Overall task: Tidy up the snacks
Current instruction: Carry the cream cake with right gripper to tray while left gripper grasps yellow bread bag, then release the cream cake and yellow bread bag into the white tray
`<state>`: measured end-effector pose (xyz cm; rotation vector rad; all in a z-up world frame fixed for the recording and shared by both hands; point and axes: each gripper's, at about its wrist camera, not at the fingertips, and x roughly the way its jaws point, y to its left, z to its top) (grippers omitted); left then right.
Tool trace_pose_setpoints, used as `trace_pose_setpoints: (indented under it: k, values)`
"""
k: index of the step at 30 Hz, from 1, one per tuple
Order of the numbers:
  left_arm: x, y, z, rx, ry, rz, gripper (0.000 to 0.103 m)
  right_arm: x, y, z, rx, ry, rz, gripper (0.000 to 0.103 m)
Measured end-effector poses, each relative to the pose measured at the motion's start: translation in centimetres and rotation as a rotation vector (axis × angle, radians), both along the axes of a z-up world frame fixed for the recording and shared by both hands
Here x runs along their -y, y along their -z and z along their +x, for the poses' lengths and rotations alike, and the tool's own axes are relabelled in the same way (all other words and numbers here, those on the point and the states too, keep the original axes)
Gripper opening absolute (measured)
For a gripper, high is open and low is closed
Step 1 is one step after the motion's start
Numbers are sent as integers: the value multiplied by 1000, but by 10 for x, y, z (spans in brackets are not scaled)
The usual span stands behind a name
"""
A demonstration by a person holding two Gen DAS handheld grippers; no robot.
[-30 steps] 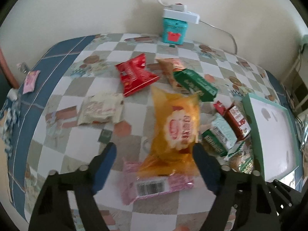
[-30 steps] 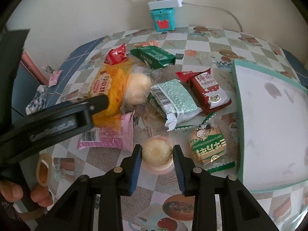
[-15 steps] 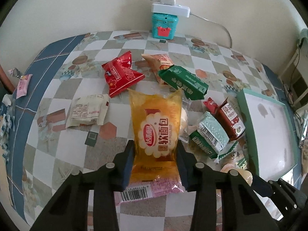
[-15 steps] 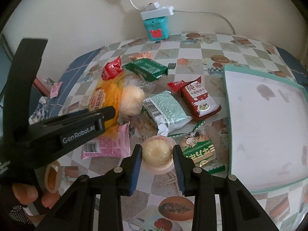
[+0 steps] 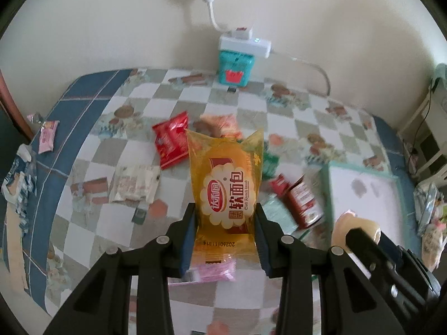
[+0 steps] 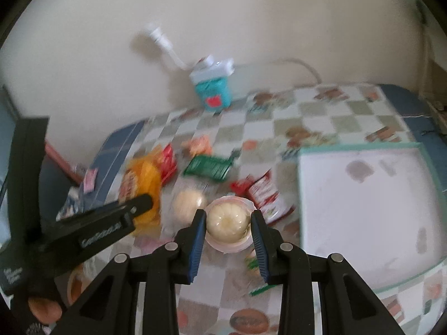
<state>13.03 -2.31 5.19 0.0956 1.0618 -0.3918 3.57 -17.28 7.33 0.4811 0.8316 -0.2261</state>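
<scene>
A yellow soft-bread packet (image 5: 227, 184) stands upright between the blue pads of my left gripper (image 5: 225, 217), which is shut on its lower half and holds it above the table. In the right wrist view the same packet (image 6: 142, 178) shows blurred at the left, behind a left gripper finger (image 6: 134, 209). My right gripper (image 6: 228, 213) is shut on a pale jelly cup (image 6: 227, 219), also lifted off the table. That cup (image 5: 349, 223) appears at the lower right of the left wrist view. A white tray with a teal rim (image 6: 357, 148) lies to the right.
Loose snacks lie on the checked tablecloth: a red packet (image 5: 171, 142), a white packet (image 5: 134, 184), a pink packet (image 5: 206, 272), a green packet (image 6: 209, 167), a red-brown packet (image 5: 304, 201), a wrapped bun (image 6: 188, 203). A teal box under a power strip (image 5: 236, 67) stands at the wall.
The left jaws closed on the yellow packet, then lifted it off the pile. The right gripper rose with the jelly cup and rolled a little.
</scene>
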Motion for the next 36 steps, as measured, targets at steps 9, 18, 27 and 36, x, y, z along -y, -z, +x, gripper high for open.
trace_pose_setpoints:
  k: [9, 18, 27, 36]
  values:
    - [54, -41, 0, 15, 14, -82, 40, 87, -19, -20, 56, 249, 1, 35]
    - [126, -34, -3, -14, 71, -110, 40, 166, -18, -47, -22, 464, -42, 35]
    - [192, 6, -14, -62, 157, -72, 40, 218, 27, -69, -114, 573, -8, 35]
    - [233, 41, -23, -93, 206, -29, 40, 240, 43, -81, -143, 612, -42, 35]
